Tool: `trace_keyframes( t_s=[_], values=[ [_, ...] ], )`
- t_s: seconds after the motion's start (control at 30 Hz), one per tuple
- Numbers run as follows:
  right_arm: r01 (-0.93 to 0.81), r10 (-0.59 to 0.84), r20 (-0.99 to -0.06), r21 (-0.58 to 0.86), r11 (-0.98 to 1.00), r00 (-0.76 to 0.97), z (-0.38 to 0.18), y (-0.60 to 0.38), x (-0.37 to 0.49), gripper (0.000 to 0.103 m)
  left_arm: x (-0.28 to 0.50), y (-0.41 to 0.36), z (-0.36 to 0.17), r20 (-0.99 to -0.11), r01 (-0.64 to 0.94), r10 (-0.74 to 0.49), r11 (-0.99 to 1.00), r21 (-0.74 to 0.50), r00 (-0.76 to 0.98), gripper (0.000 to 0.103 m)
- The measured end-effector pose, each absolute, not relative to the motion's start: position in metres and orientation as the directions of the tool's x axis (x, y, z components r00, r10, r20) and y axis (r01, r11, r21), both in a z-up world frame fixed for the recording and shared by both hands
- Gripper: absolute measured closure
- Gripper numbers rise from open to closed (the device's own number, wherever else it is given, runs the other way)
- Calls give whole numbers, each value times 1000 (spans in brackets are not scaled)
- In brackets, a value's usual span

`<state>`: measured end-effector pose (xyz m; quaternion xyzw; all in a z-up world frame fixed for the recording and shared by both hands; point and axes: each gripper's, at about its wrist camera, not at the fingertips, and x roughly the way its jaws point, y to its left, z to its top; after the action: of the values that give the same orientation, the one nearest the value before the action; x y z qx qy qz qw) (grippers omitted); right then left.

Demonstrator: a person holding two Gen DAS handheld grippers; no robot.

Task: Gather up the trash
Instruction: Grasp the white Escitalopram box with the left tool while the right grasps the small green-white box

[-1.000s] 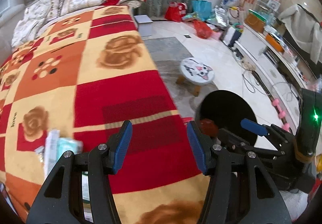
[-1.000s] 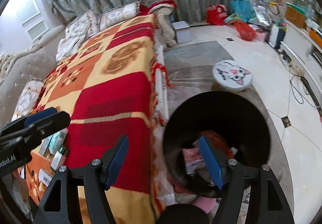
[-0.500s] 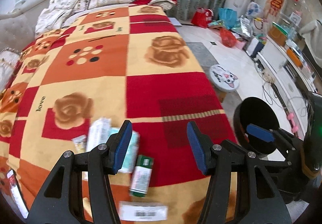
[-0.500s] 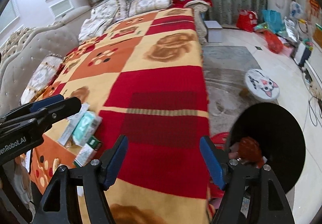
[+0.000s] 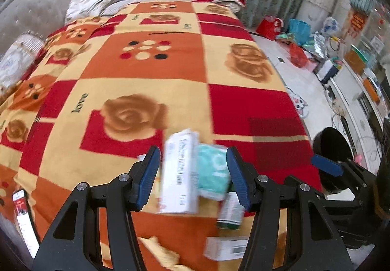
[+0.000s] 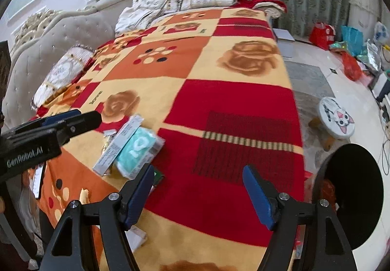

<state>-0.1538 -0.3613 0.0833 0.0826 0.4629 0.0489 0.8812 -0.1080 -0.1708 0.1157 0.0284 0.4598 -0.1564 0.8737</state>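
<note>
Reaching for the next piece: left claw [image 5: 193, 177] spread and empty above the white carton [image 5: 179, 173] and teal tissue pack [image 5: 212, 174] near the bed's near edge. Right claw [image 6: 198, 195] empty, jaws opening. Next: lower, pinch one, carry right to black bin [image 6: 353, 195].

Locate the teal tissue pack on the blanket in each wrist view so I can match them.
Left wrist view: the teal soft plastic tissue pack lies low centre, framed by the fingers.
Right wrist view: it lies left of centre, beyond the left finger.
Shared landmark: the long white barcoded box touching it.
</note>
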Motion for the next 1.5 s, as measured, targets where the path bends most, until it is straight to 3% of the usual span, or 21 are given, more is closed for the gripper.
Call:
trace_keyframes(
  t_s=[0.63, 0.7, 0.73, 0.77, 0.97, 1.3, 1.33, 1.5],
  values=[
    [-123, 271, -868, 242, 963, 416, 29, -303, -136, 30, -100, -133, 74, -868, 256, -220, 960, -112, 445, 48],
    [-137, 273, -870, 237, 962, 412, 26, -301, -134, 37, -101, -137, 69, -874, 274, -230, 955, -117, 427, 48],
    [-144, 279, -870, 241, 960, 407, 24, -300, -134, 51, -100, -139, 66, -876, 277, -234, 953, -121, 421, 48],
    [-149, 288, -869, 248, 957, 402, 23, -299, -133, 57, -100, -141, 63, -879, 280, -240, 951, -128, 412, 48],
    [-164, 243, -870, 190, 968, 429, 28, -308, -135, 74, -98, -151, 55, -877, 304, -282, 938, -167, 388, 48],
    [-99, 255, -863, 236, 967, 436, 29, -332, -131, 74, -83, -166, 39, -880, 305, -325, 926, -223, 345, 49],
    [-101, 249, -868, 227, 969, 429, 27, -330, -130, 73, -81, -166, 38, -880, 302, -332, 925, -231, 340, 58],
    [-122, 237, -864, 204, 971, 444, 24, -325, -130, 74, -80, -158, 39, -878, 303, -347, 920, -250, 330, 61]
  ],
)
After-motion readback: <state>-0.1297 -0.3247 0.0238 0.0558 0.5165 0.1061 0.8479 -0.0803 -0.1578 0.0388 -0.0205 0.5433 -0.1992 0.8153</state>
